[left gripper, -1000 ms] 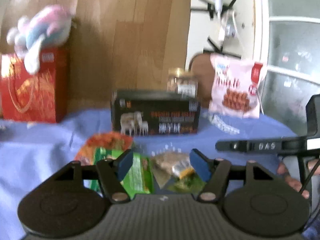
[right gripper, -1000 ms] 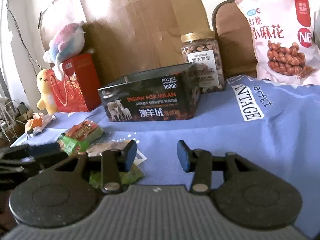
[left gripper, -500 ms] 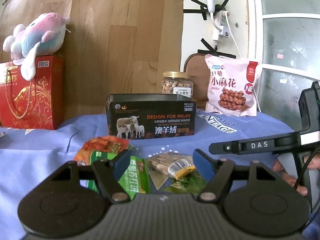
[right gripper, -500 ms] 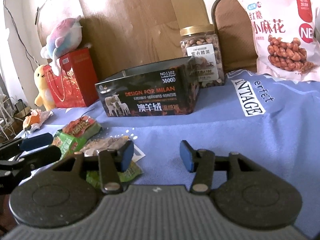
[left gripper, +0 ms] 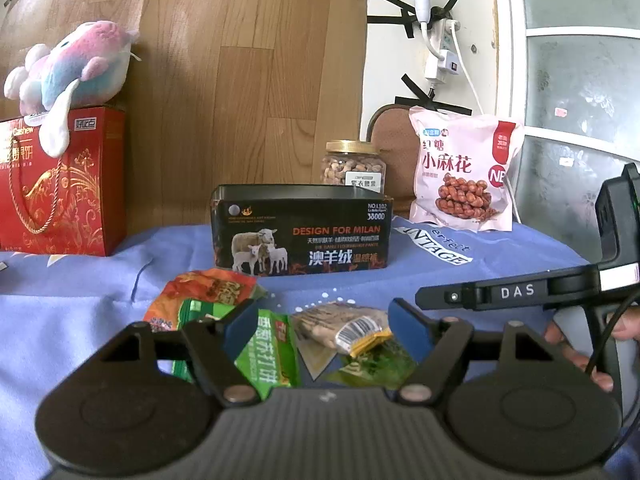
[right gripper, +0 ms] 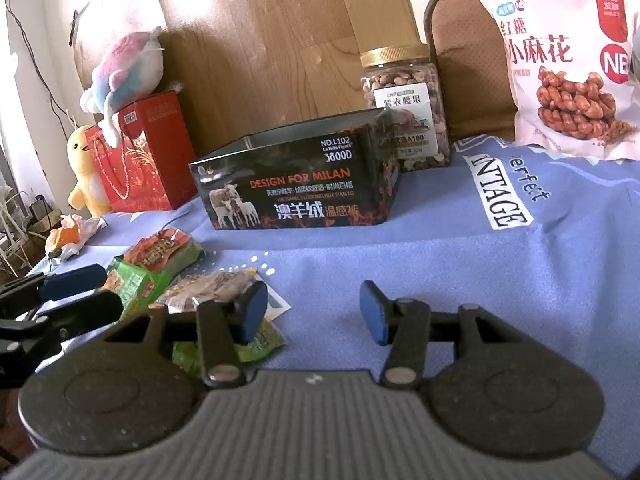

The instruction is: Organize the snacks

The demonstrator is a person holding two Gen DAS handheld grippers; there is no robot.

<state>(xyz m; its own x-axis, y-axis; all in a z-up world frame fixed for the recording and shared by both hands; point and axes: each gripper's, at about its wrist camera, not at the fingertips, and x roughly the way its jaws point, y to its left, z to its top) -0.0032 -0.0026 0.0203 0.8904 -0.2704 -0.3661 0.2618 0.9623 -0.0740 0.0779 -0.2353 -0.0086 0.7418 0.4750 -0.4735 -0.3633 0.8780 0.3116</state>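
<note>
While the left gripper hangs low over the blue cloth of the table, its jaws are opening, with nothing pressed between the blue pads; a green packet and a clear packet of brown snacks lie on the cloth right ahead of the gap, with an orange-red packet just behind them and a darker green one at the near edge. Beyond this small heap stands the open black tin, and from this low angle its inside is hidden, so I cannot tell whether any snack is already in it. A nut jar and a pink bag of twists stand upright at the back, a red gift box with a plush toy on top at the far left. From the right wrist view, the right gripper has its jaws partly apart and empty, aimed at bare cloth just right of the heap, its left pad over the edge of the darker green packet. The green packet, clear packet and orange-red packet sit loose between both tools, well short of the tin. By my judgement the sorting has barely started: every small packet visible remains to be picked up and placed.
</note>
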